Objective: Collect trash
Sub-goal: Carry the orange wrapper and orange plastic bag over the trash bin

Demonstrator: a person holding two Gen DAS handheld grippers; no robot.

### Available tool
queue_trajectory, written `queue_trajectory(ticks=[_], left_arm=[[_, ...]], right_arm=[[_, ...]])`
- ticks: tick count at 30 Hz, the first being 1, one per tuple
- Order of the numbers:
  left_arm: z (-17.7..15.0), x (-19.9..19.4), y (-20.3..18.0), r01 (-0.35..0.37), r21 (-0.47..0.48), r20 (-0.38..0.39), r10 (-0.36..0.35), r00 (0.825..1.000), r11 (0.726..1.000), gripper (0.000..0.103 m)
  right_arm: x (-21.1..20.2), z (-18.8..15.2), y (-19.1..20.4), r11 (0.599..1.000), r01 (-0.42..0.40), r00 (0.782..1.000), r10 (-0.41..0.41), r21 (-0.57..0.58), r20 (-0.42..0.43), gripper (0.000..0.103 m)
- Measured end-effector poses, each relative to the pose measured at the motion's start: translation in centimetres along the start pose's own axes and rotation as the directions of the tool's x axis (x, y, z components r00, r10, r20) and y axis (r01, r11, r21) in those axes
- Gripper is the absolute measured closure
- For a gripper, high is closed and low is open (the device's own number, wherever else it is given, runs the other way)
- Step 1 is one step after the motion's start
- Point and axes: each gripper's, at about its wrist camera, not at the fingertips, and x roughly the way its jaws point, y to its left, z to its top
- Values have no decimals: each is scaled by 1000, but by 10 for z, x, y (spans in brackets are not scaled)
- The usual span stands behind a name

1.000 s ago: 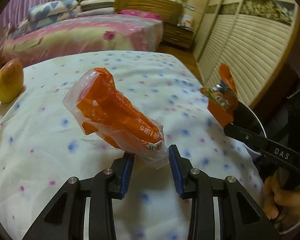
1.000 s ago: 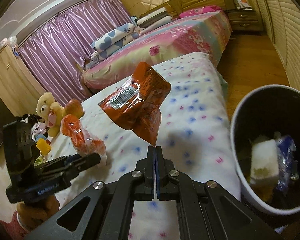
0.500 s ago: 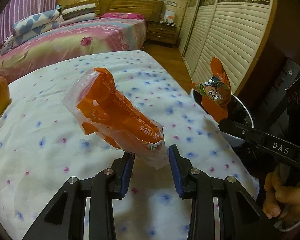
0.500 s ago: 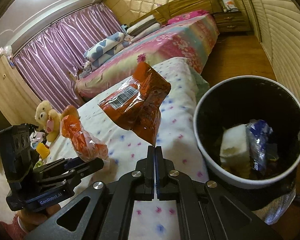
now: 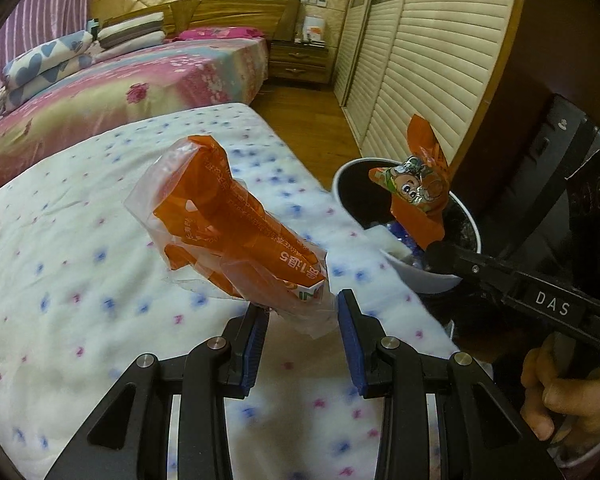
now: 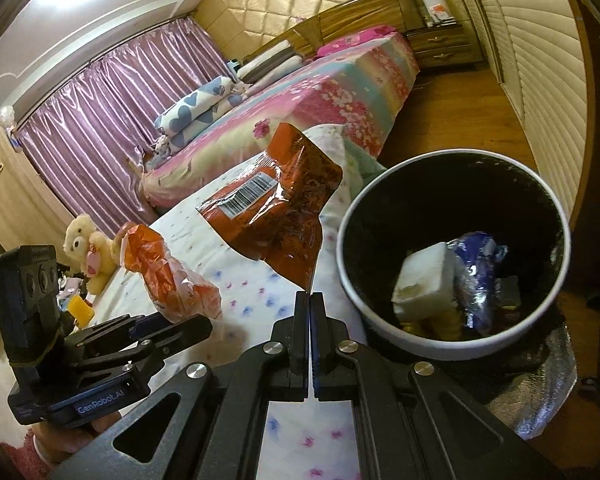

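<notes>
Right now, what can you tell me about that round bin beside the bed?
The bin is a round, open-topped tub, white outside and black inside, likely plastic. It stands upright on the floor by the corner of the spotted bed. Inside lie a white block, a crumpled blue-and-silver wrapper and some yellowish bits underneath. Nothing grips it. The right gripper, shut on a red-brown snack bag, sits near its rim.

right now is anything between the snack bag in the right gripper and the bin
Nothing visible does. The right gripper pinches the snack bag by its lower corner just left of the bin, whose mouth is open, with only a white block and a blue wrapper low inside.
</notes>
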Motion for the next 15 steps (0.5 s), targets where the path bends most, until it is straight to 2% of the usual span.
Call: queue_trajectory(ticks=[15], left_arm=[[13, 15, -25, 36, 40, -6, -35, 999, 999, 69]], right_arm=[[-18, 1, -25, 998, 38, 999, -39, 42, 31, 103]])
